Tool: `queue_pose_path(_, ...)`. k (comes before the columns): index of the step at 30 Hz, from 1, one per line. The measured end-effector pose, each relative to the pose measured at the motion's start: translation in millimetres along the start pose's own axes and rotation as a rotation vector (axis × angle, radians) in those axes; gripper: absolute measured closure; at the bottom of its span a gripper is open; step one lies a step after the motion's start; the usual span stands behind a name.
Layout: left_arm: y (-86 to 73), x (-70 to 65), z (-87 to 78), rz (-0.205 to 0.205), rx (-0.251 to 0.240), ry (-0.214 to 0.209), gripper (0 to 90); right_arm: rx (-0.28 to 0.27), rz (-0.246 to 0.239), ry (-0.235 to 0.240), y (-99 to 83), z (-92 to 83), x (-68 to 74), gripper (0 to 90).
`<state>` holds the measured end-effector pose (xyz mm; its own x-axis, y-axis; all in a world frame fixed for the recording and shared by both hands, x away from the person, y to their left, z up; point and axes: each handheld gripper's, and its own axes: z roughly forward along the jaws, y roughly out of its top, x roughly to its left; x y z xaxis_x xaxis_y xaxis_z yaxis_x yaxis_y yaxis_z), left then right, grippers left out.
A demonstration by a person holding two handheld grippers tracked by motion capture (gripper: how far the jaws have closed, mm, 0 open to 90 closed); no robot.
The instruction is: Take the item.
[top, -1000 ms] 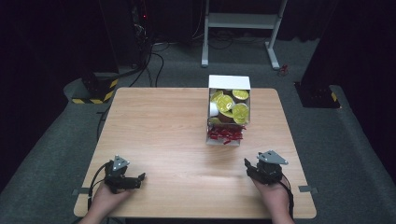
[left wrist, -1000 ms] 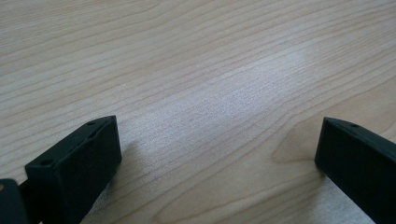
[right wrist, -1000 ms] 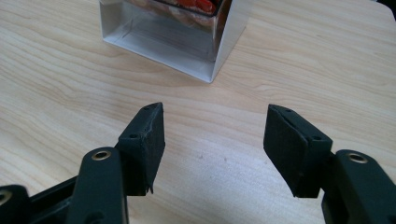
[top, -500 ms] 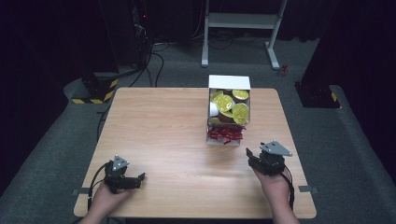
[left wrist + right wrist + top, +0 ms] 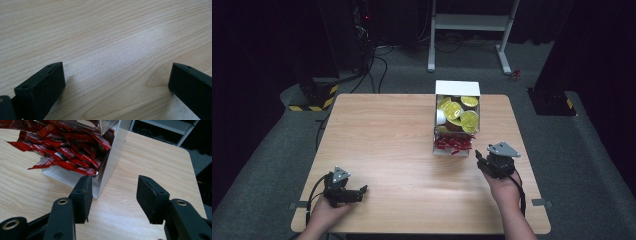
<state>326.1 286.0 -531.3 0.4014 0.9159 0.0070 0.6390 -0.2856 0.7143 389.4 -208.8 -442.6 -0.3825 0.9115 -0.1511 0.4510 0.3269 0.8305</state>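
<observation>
One wooden table [image 5: 382, 145] is taking up the middle of the high view, and everything else is sitting in relation to the one white box [image 5: 457, 89] standing on its far right part. Inside that box, roughly half a dozen yellow-lidded pods [image 5: 457, 111] are lying in the rear section, while a heap of red sachets [image 5: 453, 143], too many to count, is spilling out of the near open front. Two grippers are resting on the table: the right gripper [image 5: 482, 159] is sitting just near and to the right of the box's front corner, and the left gripper [image 5: 360, 191] is lying well apart from the box, toward the table's near left corner.

The right gripper view is showing the red sachets [image 5: 67, 150] up close beside the box's wall [image 5: 112, 157], with the right gripper [image 5: 114, 195] jaws standing apart and empty. The left gripper view is showing bare wood grain [image 5: 112, 45] and the left gripper [image 5: 116, 80] jaws spread wide, holding nothing
</observation>
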Motion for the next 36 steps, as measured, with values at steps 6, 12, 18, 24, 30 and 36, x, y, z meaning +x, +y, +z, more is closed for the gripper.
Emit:
queue_pose_path(6,0.0,0.0,0.0,0.0,0.0,0.0,1.0,-0.001,-0.006,0.011,9.5,10.6,-0.5,56.4)
queue_pose_path(12,0.0,0.0,0.0,0.0,0.0,0.0,1.0,-0.002,-0.025,0.007,20.2,21.4,2.9,60.5)
queue_pose_path(18,0.0,0.0,0.0,0.0,0.0,0.0,1.0,-0.01,-0.067,-0.001,29.6,30.3,9.0,65.0)
queue_pose_path(24,0.0,0.0,-0.1,0.0,0.0,0.0,1.0,0.004,-0.105,-0.009,34.7,38.8,15.6,70.5)
queue_pose_path(30,-0.1,0.0,-0.1,-0.001,0.0,-0.001,1.0,0.019,-0.111,-0.019,32.7,45.4,13.5,75.2)
queue_pose_path(36,0.0,0.0,-0.1,0.0,0.0,0.0,1.1,0.009,-0.1,-0.004,28.9,44.4,10.4,86.2)
